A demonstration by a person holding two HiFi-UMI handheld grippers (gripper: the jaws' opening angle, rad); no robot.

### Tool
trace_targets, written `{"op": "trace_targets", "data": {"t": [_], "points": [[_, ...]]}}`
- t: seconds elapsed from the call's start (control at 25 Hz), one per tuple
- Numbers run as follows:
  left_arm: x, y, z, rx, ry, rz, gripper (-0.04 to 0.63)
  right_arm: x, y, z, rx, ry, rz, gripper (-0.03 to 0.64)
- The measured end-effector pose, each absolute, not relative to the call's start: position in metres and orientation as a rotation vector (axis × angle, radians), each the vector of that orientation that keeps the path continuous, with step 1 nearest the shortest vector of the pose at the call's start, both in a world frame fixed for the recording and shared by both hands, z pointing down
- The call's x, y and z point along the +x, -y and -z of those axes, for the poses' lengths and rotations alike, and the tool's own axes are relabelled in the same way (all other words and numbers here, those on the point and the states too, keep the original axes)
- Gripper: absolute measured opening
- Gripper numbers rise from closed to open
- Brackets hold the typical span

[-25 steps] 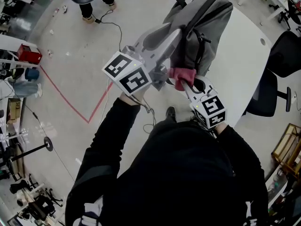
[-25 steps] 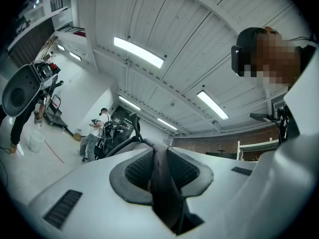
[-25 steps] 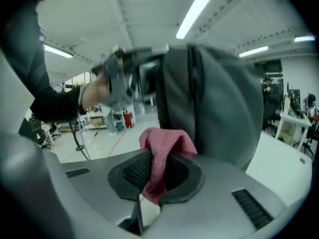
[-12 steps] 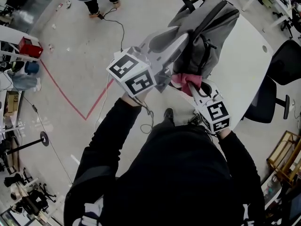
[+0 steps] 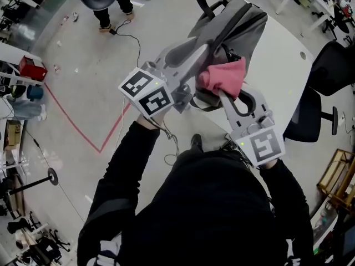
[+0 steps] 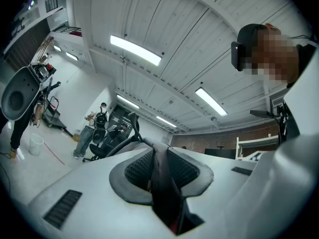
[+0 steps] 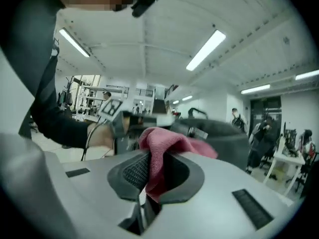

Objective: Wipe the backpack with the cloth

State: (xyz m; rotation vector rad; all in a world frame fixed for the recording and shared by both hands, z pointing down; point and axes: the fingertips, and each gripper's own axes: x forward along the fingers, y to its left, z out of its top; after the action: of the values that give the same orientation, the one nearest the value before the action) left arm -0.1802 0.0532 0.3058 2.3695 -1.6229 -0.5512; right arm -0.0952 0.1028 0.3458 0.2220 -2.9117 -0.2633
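Two grippers raised in front of the chest. Left arm (image 5: 128,162) stretched forward, right arm (image 5: 284,177) bent in closer. Left gripper (image 5: 206,44) reaches to the grey backpack (image 5: 244,24) at the edge of the white table (image 5: 288,60), jaws nearly together, pinching a dark fold of it. Right gripper (image 5: 221,93) angles in alongside, jaws clamped on the pink cloth (image 5: 224,76), which bunches against the backpack's near side.
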Motion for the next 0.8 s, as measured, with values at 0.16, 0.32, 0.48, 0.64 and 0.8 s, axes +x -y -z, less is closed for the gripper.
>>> {"op": "trace_targets", "data": {"t": [0.16,0.32,0.48,0.64,0.8], "points": [[-0.183,-0.052,-0.305,2.385,1.605,0.548,0.1,-0.12,-0.141,-0.506,-0.001,2.591,-0.024,0.044],[-0.178,-0.055,-0.303,2.386,1.624,0.513,0.1,-0.1,-0.168,-0.606,-0.1,2.335,-0.197,0.044],[-0.172,-0.063,-0.294,2.405,1.69,0.409,0.1,-0.079,-0.147,-0.585,0.006,2.371,-0.264,0.044],[-0.157,-0.058,-0.29,2.471,1.758,0.27,0.17,-0.062,-0.104,-0.542,0.169,2.489,-0.333,0.044],[-0.129,-0.041,-0.295,2.506,1.636,0.1,0.27,-0.055,-0.09,-0.513,0.181,2.565,-0.314,0.044]]}}
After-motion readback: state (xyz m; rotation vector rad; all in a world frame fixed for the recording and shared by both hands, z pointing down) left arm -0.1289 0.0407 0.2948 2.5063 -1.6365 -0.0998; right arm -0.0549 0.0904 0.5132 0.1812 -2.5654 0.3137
